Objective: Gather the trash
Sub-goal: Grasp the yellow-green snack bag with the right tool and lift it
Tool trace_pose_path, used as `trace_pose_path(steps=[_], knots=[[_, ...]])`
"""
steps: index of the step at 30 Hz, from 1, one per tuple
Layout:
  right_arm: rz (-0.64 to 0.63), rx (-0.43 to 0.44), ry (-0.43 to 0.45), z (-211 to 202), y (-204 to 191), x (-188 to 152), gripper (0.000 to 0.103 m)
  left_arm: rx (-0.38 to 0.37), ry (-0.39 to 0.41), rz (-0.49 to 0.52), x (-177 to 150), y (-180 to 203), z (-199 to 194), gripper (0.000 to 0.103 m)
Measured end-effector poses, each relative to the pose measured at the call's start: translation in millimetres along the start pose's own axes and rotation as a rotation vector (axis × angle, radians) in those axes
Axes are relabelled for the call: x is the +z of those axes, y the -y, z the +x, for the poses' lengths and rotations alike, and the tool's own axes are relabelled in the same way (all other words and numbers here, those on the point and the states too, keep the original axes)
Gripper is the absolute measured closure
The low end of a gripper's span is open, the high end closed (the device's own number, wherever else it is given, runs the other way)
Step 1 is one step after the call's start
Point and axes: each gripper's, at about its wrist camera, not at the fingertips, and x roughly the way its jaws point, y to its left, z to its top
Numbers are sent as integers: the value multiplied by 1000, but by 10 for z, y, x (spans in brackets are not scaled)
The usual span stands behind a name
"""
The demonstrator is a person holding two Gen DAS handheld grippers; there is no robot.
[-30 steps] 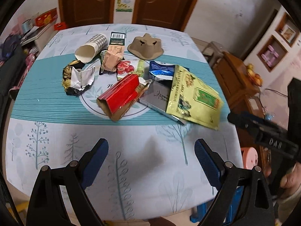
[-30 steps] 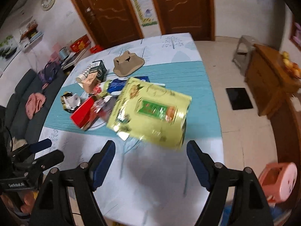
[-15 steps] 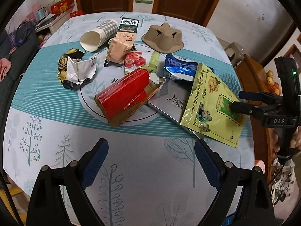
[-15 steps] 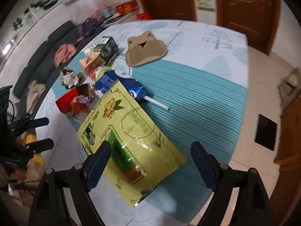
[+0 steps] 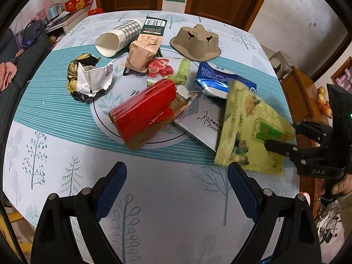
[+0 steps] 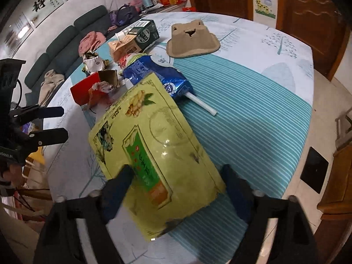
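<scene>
Yellow-green pouch (image 6: 154,154) at table (image 5: 165,198) edge beside red box (image 5: 143,112), straddled by spread right gripper (image 6: 176,173). Left gripper (image 5: 176,180) spread, empty. Next, probably: clamp, lift.

Round table (image 5: 55,165) with a white tree-print cloth and a teal striped band across it. Trash pile sits mid-table: checked paper cup (image 5: 117,38) on its side, crumpled foil wrapper (image 5: 88,81), torn red carton (image 5: 145,112), squashed beige milk carton (image 5: 142,54), cardboard egg tray (image 5: 195,41) upside down, blue pouch (image 6: 154,74) with a white straw (image 6: 201,104), and a yellow-green tea bag packet (image 6: 151,149) near the edge.
</scene>
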Motion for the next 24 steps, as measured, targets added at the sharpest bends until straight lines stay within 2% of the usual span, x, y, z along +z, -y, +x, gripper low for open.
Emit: trace_pose_path(steps=[2, 4, 6, 12, 15, 19, 24], knots=[[20, 8, 0, -15, -38, -27, 62, 2, 5, -6, -4, -25, -35, 11], [27, 12, 11, -43, -83, -52, 85, 10, 16, -8, -2, -58, -87, 11], [50, 8, 20, -88, -131, -77, 95, 20, 28, -4, 8, -87, -135, 11], [177, 8, 34, -277, -339, -140, 99, 72, 77, 32, 81, -205, -325, 11], [231, -5, 48, -398, -435, -145, 100, 109, 102, 67, 139, -259, -360, 11], [356, 23, 65, -488, -501, -146, 100, 143, 115, 141, 251, -240, -315, 11], [464, 22, 90, -539, -542, -157, 100, 150, 72, 256, 437, -190, -114, 11]])
